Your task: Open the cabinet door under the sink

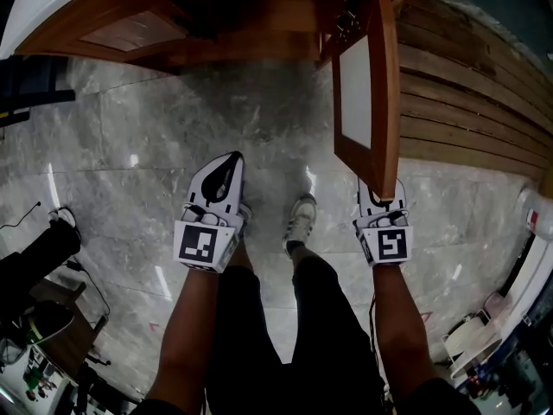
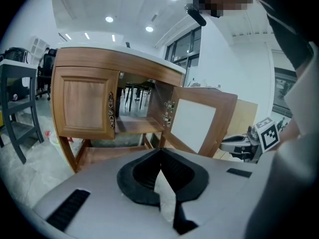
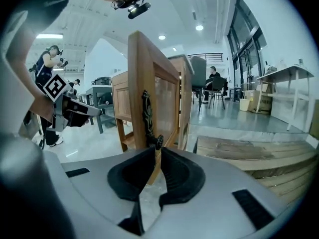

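The door [image 3: 140,78] stands swung wide, edge-on straight ahead of the right gripper [image 3: 155,152]. Its dark handle [image 3: 147,116] ends in a knob just past the tips. Those jaws are pressed nearly together and I see nothing pinched between them. The left gripper [image 2: 160,153] hangs idle off to its left, jaws together and empty, facing the open cabinet [image 2: 144,126]. To my eye the opening is all but done. Any last pull should follow the hinge arc from the handle side and ease off before the hinges bind, with the shoe [image 1: 300,223] kept back. Below the tools is glossy grey marble floor [image 1: 164,128], with timber decking [image 1: 467,102] to the right gripper's right. Beyond lie a bright hall, ceiling lights, tall windows and chairs.
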Demonstrator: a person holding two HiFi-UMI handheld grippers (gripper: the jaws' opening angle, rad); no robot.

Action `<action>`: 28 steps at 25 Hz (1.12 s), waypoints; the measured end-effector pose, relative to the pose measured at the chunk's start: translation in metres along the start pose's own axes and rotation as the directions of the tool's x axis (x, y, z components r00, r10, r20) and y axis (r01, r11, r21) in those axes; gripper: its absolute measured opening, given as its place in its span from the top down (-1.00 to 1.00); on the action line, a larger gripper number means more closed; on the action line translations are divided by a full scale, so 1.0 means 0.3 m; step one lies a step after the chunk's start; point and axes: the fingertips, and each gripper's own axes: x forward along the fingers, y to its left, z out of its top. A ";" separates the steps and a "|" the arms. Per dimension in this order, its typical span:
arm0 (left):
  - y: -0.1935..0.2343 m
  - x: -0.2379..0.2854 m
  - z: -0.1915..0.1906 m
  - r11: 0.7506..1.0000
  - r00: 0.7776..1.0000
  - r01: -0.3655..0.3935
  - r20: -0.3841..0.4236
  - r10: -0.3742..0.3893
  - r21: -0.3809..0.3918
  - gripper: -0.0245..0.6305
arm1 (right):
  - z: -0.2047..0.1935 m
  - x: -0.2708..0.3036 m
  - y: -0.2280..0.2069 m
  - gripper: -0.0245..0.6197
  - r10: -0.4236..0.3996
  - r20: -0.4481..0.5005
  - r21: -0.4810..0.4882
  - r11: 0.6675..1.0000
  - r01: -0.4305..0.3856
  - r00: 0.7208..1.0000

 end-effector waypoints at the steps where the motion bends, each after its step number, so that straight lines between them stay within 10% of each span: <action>1: 0.002 0.000 0.001 1.000 1.000 0.003 -0.005 -0.003 0.007 0.86 | 0.006 -0.003 -0.001 0.76 -0.020 0.009 0.001 1.000 0.020 1.000; 9: 0.009 0.006 0.014 0.999 0.999 0.034 -0.015 -0.034 0.000 0.86 | 0.001 -0.090 0.017 0.78 -0.149 0.005 0.046 0.988 0.149 0.989; 28: 0.164 0.028 0.090 0.995 0.995 0.096 -0.015 -0.097 -0.018 0.86 | 0.313 0.003 0.292 0.85 -0.119 0.142 0.135 0.986 0.100 0.983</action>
